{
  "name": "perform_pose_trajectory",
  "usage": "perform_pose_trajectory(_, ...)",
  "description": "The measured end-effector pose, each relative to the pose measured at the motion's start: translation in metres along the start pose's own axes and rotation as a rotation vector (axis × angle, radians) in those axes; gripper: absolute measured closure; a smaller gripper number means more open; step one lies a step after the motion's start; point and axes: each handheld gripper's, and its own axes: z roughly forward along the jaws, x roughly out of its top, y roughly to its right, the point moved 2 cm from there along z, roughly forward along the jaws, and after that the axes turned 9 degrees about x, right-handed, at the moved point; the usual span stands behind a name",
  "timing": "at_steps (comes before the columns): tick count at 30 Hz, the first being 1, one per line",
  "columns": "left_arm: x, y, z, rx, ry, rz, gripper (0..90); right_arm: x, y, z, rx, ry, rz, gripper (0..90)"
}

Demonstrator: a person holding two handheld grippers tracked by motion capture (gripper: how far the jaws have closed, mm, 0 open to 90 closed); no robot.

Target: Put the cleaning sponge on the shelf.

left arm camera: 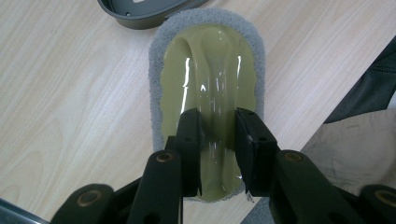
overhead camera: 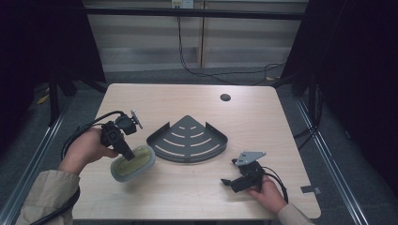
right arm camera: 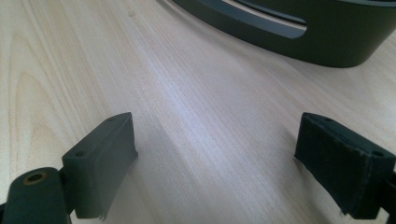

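Sponge scrubber (overhead camera: 133,162), the grey pad with the glossy olive handle, hangs in your left gripper (overhead camera: 126,151), tilted over the front-left of the table (overhead camera: 197,197) just beside the dark corner shelf (overhead camera: 187,139). In the left gripper view your jaws are clamped on the raised ridge of that handle (left arm camera: 215,93), with the grey pad (left arm camera: 156,60) facing away. That ridge looks smooth and shiny, so your grip could slide if you swing or tip it sharply, and the scrubber may drop or twist. Its far end sits close to the shelf rim (left arm camera: 140,18); a low approach could catch the rim and shove the shelf. Your right gripper (overhead camera: 226,182) rests on the table near the front edge, jaws wide apart with nothing between them, well clear of the shelf's curved wall (right arm camera: 299,37).
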Motion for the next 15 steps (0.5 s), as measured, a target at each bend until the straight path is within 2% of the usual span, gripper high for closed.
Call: perform_pose_trajectory(15, 0.012, -0.011, -0.012, 0.012, 0.001, -0.048, 72.2, 0.0, 0.0, 0.0, 0.0, 0.0, 0.0, 11.5)
